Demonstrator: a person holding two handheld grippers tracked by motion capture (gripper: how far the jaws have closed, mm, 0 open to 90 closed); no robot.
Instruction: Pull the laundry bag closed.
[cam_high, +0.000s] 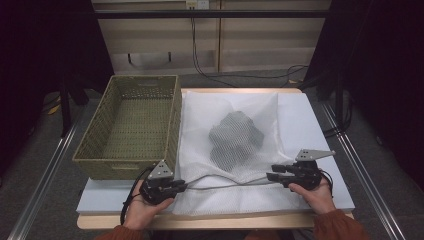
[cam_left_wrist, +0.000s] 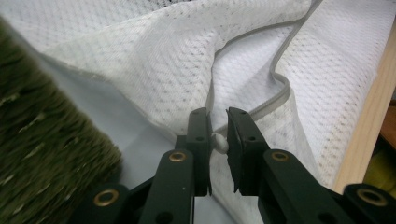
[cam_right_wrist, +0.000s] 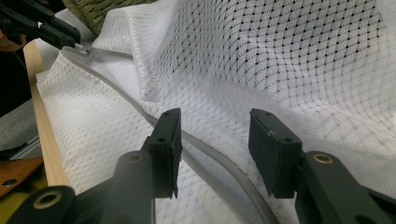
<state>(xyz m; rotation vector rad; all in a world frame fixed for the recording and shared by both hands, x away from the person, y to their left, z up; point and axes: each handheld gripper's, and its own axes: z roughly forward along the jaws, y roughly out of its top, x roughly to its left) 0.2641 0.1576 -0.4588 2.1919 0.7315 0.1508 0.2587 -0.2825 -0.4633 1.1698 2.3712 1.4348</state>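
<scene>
**Zip runs straight from one hand to the other**

A white mesh laundry bag (cam_high: 235, 145) lies flat on the desk (cam_high: 320, 125), a dark garment (cam_high: 235, 137) inside it, a woven basket (cam_high: 131, 125) beside it on the left. Its grey zip (cam_high: 225, 184) lies along the near edge, left to right. The left gripper (cam_left_wrist: 218, 135) sits at the zip's left end, fingers nearly together on the small white zip pull (cam_left_wrist: 218, 142). The right gripper (cam_right_wrist: 215, 140) waits at the other end, fingers wide, astride the zip without pressing it. The pull's travel likely runs rightward, along that line.
</scene>
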